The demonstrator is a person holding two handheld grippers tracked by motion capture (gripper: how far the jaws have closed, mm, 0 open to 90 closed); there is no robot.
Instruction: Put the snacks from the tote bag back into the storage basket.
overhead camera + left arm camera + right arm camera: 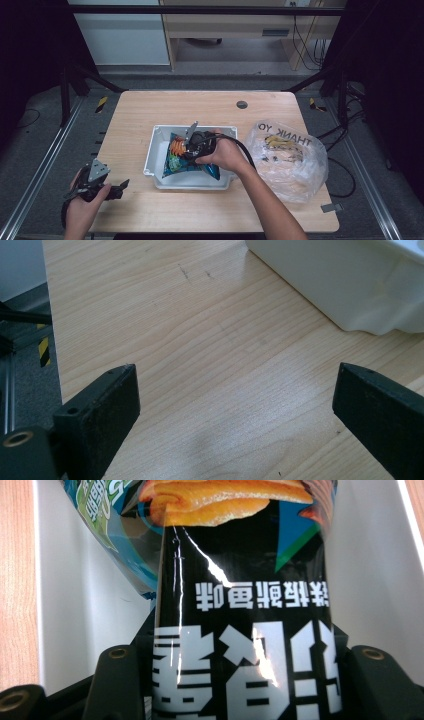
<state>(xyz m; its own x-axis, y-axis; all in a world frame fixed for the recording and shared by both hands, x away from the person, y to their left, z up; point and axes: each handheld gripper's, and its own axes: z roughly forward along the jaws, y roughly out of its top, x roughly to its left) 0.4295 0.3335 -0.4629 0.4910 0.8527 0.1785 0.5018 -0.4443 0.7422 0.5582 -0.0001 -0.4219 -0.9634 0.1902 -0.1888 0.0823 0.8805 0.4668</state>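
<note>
One glossy snack bag (240, 630), likely light, slippery and crushable, sits clenched in the right gripper (192, 150) over the white tub (155, 165) mid-table; a seam grip seems safest; the left gripper (117, 187) gapes empty near the front-left corner.

A clear plastic bag (289, 160) printed "THANK YOU", apparently holding something yellow, lies on the wooden table (200, 107).

A white tray (156, 150) sat near the middle of the table (150, 210), holding a blue snack packet (176, 152). The right gripper (194, 146) pressed down on the packet, its jaws apparently closed on it, though the hand hid them. The left gripper (120, 189) rested at the table's near left corner. A clear plastic bag (290, 160) lay toward the right edge.
</note>
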